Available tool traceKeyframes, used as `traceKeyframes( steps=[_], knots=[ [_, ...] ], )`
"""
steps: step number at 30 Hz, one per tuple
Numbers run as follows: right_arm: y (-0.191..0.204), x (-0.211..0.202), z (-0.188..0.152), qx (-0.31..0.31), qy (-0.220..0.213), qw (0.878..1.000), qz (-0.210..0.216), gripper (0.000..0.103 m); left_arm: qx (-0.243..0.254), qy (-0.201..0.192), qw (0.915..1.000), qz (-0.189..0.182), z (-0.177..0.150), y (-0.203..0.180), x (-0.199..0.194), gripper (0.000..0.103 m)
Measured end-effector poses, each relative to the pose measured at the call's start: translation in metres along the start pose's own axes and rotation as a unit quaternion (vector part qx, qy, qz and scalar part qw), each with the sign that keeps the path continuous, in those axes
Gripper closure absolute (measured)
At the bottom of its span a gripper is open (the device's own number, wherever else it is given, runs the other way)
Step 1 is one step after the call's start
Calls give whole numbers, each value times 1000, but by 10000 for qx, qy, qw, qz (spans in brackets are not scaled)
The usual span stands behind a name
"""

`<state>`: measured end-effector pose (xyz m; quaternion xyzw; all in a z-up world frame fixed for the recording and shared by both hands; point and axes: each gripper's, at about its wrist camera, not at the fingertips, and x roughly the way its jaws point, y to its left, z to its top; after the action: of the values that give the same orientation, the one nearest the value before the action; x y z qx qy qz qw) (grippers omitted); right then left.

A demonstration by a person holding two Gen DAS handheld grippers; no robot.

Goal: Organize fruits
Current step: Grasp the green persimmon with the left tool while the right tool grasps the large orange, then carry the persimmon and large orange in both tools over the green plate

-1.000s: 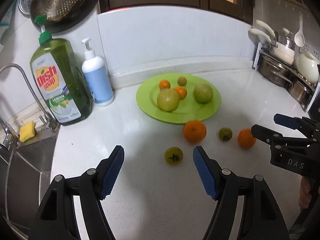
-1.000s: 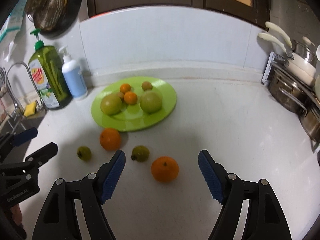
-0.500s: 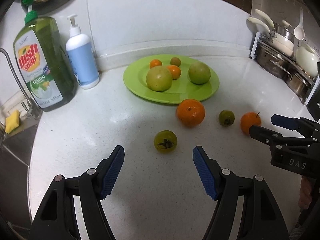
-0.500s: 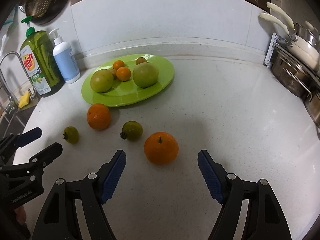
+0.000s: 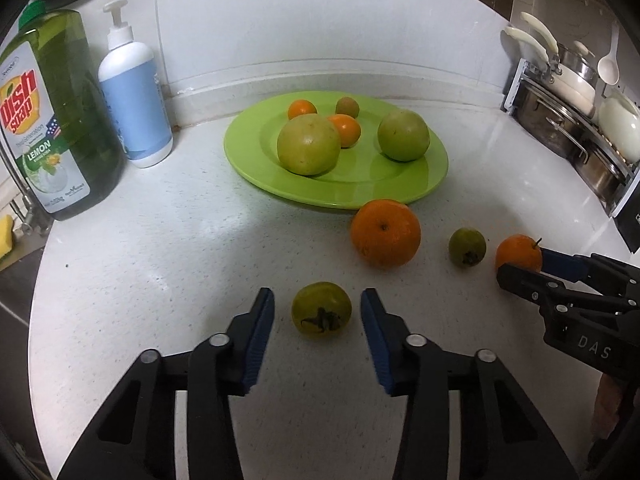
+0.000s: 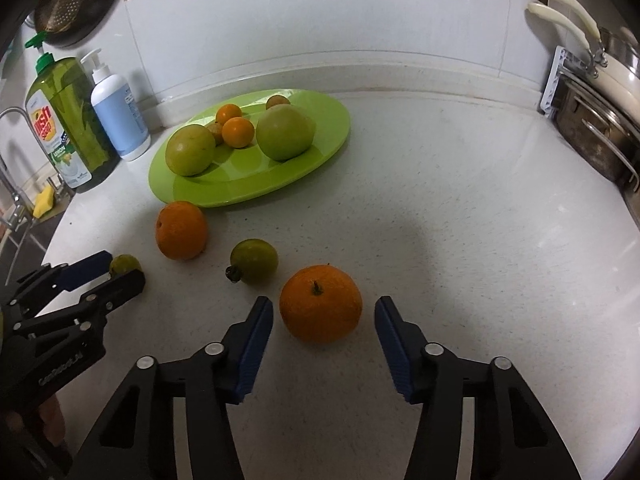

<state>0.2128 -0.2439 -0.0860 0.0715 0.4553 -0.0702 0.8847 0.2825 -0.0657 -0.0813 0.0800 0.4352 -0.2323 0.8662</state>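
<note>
A green plate [image 5: 400,192] [image 6: 320,148] at the back of the counter holds two big green fruits and several small orange and brownish ones. On the counter lie a large orange [image 5: 386,233] [image 6: 182,231], a small green fruit [image 5: 467,247] [image 6: 254,261], a stemmed orange [image 6: 320,303] [image 5: 518,253] and a yellow-green fruit [image 5: 321,313] [image 6: 125,264]. My left gripper [image 5: 317,310] is open with the yellow-green fruit between its fingertips, not touching. My right gripper [image 6: 324,312] is open with the stemmed orange between its fingertips.
A green dish soap bottle [image 5: 52,120] and a white-blue pump bottle [image 5: 134,100] stand at the back left by the sink. A rack of pots [image 5: 576,120] lines the right side. A yellow sponge [image 6: 43,201] lies by the tap.
Both grippers have moved forward and down to the counter and narrowed. The yellow-green fruit now sits between the left fingers, the stemmed orange between the right fingers.
</note>
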Motion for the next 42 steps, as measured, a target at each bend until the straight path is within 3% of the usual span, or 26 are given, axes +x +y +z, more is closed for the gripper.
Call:
traceKeyframes(
  steps=[4, 24, 42],
  knots=[
    [0, 4, 1, 6, 39, 10000, 38, 59, 3, 42, 10000, -25, 0, 1, 3, 73],
    [-1, -1, -1, 36, -22, 9999, 103, 60, 175, -69, 9998, -34, 5, -8, -11, 73],
    [6, -48, 18, -102, -531, 9981, 296, 60, 218, -598, 9980, -19, 26, -19, -60, 73]
  ],
)
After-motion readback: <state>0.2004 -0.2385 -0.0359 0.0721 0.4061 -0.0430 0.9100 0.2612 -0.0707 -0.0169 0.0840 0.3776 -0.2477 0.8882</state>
